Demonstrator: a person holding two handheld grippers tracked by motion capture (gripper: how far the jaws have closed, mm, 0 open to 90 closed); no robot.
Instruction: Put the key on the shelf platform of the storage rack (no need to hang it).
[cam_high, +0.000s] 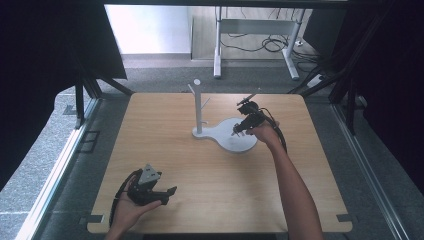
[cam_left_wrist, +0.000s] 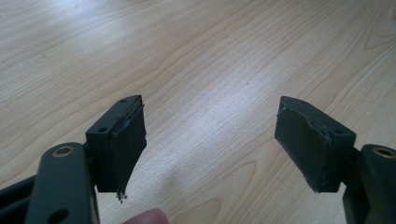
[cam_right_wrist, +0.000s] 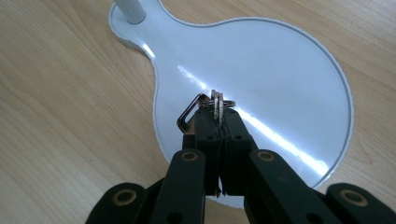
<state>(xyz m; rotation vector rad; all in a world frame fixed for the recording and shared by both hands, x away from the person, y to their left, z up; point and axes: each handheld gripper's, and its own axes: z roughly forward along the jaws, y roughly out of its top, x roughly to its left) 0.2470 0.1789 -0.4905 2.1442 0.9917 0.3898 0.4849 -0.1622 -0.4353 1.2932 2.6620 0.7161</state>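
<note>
Wooden and pale, one table (cam_high: 210, 190) carries the whole scene, its grain running under both grippers, with grey floor around it and a white desk frame (cam_high: 255, 45) standing well beyond the far edge among loose cables. One white stand (cam_high: 235, 136) sits toward the far middle of the table: a rounded tray base joined to a smaller foot from which a single upright post (cam_high: 198, 107) rises, with short pegs branching near its top. Nothing lies between the stand and the near edge. Two grippers are in play. Near the front left edge, the left gripper (cam_left_wrist: 210, 140) rests in an upturned hand just above bare wood, its jaws spread wide with nothing between them. Over the tray base, the right gripper (cam_right_wrist: 218, 122) is held with its jaws pressed together on a small metal key ring (cam_right_wrist: 215, 101); a silvery wire loop sticks out to one side of the tips and flat rings stand edge-on above them. No writing or label can be read on any of these.
</note>
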